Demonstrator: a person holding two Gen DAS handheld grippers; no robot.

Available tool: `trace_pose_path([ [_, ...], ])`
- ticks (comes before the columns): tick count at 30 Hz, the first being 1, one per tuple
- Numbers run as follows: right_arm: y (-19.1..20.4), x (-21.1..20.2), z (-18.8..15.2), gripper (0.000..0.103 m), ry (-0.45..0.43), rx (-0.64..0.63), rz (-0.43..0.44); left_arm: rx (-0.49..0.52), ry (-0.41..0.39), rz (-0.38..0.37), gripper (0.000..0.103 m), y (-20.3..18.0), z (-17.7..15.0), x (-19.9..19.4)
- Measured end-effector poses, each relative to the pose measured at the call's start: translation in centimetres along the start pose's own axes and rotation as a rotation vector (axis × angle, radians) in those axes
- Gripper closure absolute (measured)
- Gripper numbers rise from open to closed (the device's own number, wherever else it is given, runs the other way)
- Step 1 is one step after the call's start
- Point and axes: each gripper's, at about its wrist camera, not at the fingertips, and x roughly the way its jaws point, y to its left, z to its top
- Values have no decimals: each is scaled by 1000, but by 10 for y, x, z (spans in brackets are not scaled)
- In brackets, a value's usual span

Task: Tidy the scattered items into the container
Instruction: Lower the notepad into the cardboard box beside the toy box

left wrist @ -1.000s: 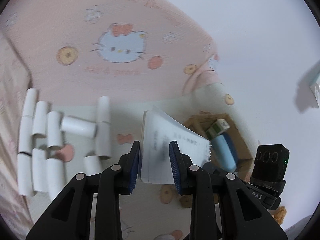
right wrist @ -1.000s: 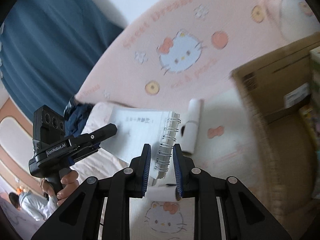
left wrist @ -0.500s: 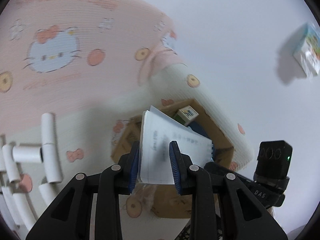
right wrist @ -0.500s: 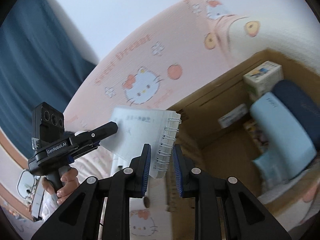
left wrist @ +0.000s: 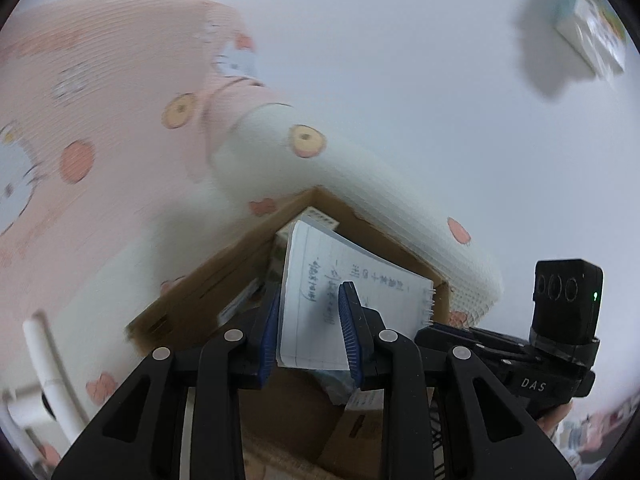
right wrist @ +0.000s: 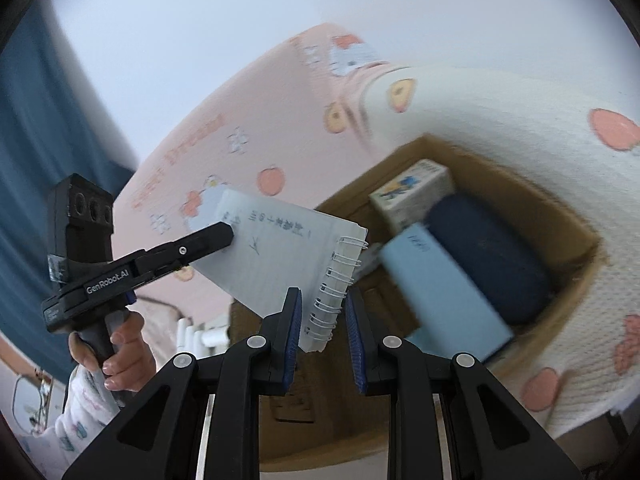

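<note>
Two grippers share one spiral notebook [right wrist: 280,256] and hold it in the air above the cardboard box [right wrist: 576,236]. Right gripper [right wrist: 320,336] sits at the wire-bound edge, its blue pads [right wrist: 292,336] narrow, pinching the corner by the coil. Left gripper [left wrist: 308,332] takes the opposite edge, its blue pads [left wrist: 267,336] set wider, clamped across the pages, handwritten lines facing up. From the right wrist view the left gripper's black finger lies on the far corner of the page, a hand [right wrist: 120,348] wrapped round its handle, patterned sleeve [right wrist: 80,408] below. Notebook hangs tilted, over the near-left rim of the box, touching nothing but the pads. Inside the box: a dark navy case [right wrist: 488,248] against the far wall, a light blue case [right wrist: 444,288] just beside it, a small printed carton [right wrist: 412,192] in the back corner. Box sits on the white and pink cartoon-print bedding [right wrist: 500,100]. Off to the left in the left wrist view, white tubes [left wrist: 48,364] lie on the bedding, well apart from the box
</note>
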Motion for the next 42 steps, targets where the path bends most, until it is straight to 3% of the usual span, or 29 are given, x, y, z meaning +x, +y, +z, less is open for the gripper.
trace_pose_path([
  [4, -16, -9, 6, 83, -15, 26, -50, 46, 44, -2, 72, -16, 11, 25],
  [13, -45, -20, 18, 83, -21, 73, -169, 18, 134, -58, 72, -26, 27, 82],
  [18, -64, -12, 25, 83, 39, 130, -227, -3, 203, -71, 72, -27, 32, 114],
  [25, -85, -1, 34, 83, 113, 199, -270, -36, 236, -84, 72, -22, 30, 135],
  [29, -85, 2, 41, 83, 128, 188, -327, -54, 242, -87, 71, -21, 31, 147],
  [32, -85, 10, 45, 83, 175, 175, -420, -71, 243, -92, 72, -20, 32, 158],
  [35, -80, 16, 50, 83, 215, 123, -482, -45, 252, -28, 72, -24, 32, 165],
  [37, -72, 16, 54, 83, 216, 73, -517, -22, 239, -24, 72, -29, 32, 162],
  [42, -54, 22, 59, 82, 226, -65, -466, -46, 227, -65, 67, -31, 32, 144],
])
